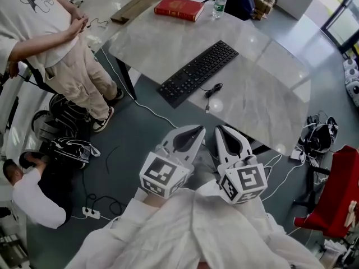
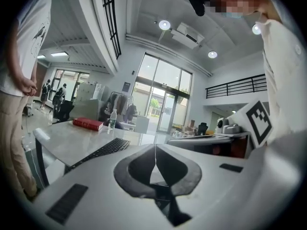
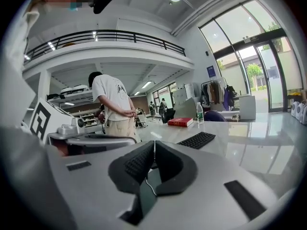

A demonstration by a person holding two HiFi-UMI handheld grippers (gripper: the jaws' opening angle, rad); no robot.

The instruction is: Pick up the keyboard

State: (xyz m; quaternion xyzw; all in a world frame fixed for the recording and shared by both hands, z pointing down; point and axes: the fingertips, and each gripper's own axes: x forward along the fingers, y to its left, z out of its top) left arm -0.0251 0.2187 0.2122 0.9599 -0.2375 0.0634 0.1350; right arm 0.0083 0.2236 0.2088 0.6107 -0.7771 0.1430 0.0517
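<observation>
1. Keyboard (image 1: 197,73) placement first: it lies flat and diagonal on the grey table (image 1: 269,94), close to the near-left edge. Its cable (image 1: 212,91) curls just beside its right side. Nothing touches it yet.
2. I see both tools side by side, short of the table's near edge and well apart from the keyboard. The left gripper (image 1: 199,129) has its jaws pressed together on nothing. The right gripper (image 1: 220,129) matches it, tips meeting and empty.
3. I judge this to be the approach. To do it well, I would spread both pairs of jaws before reaching the table. I would then come in low and nearly level, one tool to each short end of the board. Pinching the thin edges and raising both ends together should keep it from tipping. The loose cable may drag or snag, so I would lift slowly.
4. Only the head view shows me the whole layout: the gap left to cross, the cable, and the red book (image 1: 179,8) and bottle (image 1: 219,3) at the far edge.
5. Only the gripper views show the seam where the pads meet, and how low the keyboard sits. It lies left of the jaws in the left gripper view and right of them in the right gripper view.
</observation>
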